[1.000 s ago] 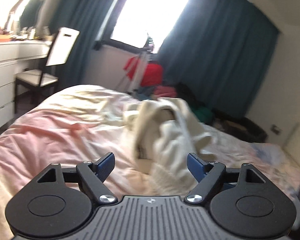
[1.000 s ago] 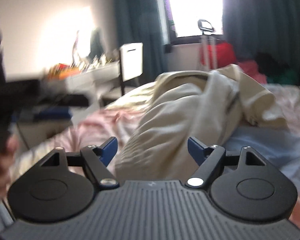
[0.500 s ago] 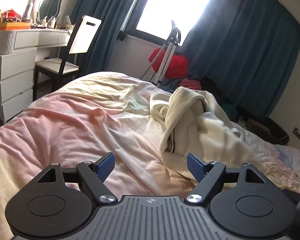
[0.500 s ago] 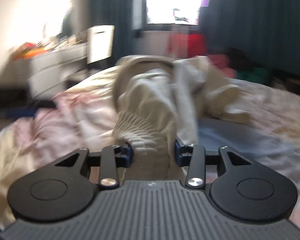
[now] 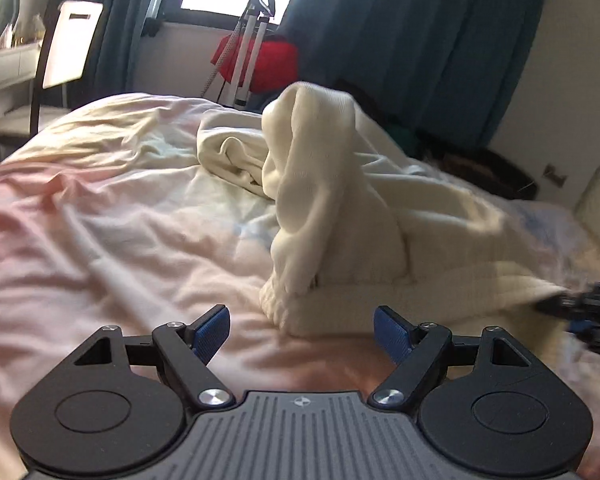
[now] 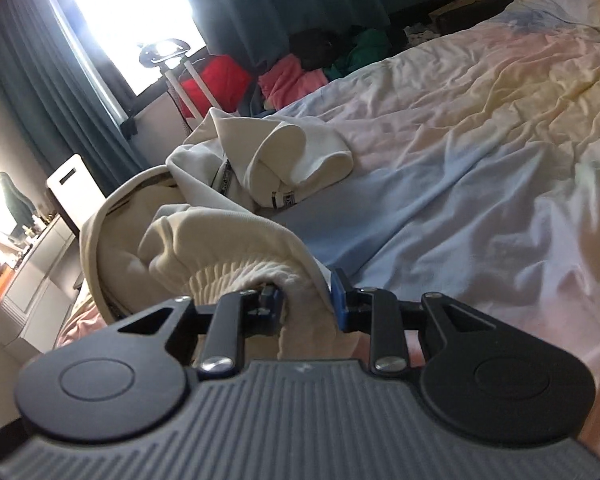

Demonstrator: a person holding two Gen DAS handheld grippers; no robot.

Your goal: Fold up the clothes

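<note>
A cream sweatshirt (image 5: 324,200) lies crumpled on the bed, one fold standing up in a peak. Its ribbed hem (image 5: 400,304) stretches low toward the right. My left gripper (image 5: 302,330) is open just short of the hem's near corner, nothing between its blue pads. My right gripper (image 6: 306,304) is shut on the ribbed hem (image 6: 236,272) of the same sweatshirt (image 6: 204,208). In the left wrist view the right gripper (image 5: 580,312) shows blurred at the right edge, at the end of the hem.
The bed (image 5: 100,220) has a wrinkled pink, yellow and blue duvet (image 6: 480,128). Beyond it are dark teal curtains (image 5: 420,40), a bright window, a red bag (image 5: 268,62) on a stand, a white chair (image 5: 72,52) and a white dresser (image 6: 24,296). Coloured clothes (image 6: 296,76) are piled on the floor.
My right gripper went from open to shut on the sweatshirt's hem and has pulled it out to the right. My left gripper stayed open and came in low, close to the hem.
</note>
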